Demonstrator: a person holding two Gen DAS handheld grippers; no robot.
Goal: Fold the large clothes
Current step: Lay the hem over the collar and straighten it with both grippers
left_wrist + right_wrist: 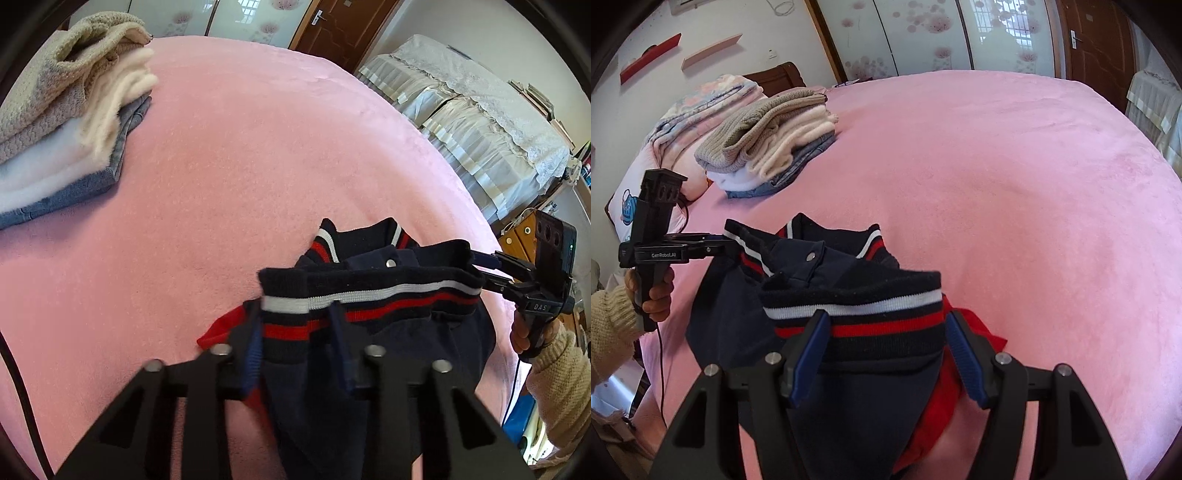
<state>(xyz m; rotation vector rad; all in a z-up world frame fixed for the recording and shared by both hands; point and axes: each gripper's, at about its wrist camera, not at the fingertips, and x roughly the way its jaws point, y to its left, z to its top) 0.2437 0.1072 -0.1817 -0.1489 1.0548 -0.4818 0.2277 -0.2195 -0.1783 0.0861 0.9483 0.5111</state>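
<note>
Two grippers on one striped hem. Left gripper [295,332] clenched on navy jacket [369,295], hem band pinched between pads. Right gripper [886,350] straddles same band, jaws wide; grip cannot be told. Hem's long axis spans gripper to gripper; body hangs below. Beyond: pink bed [997,166], folded stack [768,140].

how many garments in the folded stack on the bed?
4 visible in the folded stack: beige knit sweater on top, fluffy cream garment under it, white one below, blue denim at the bottom. More may be hidden.
</note>
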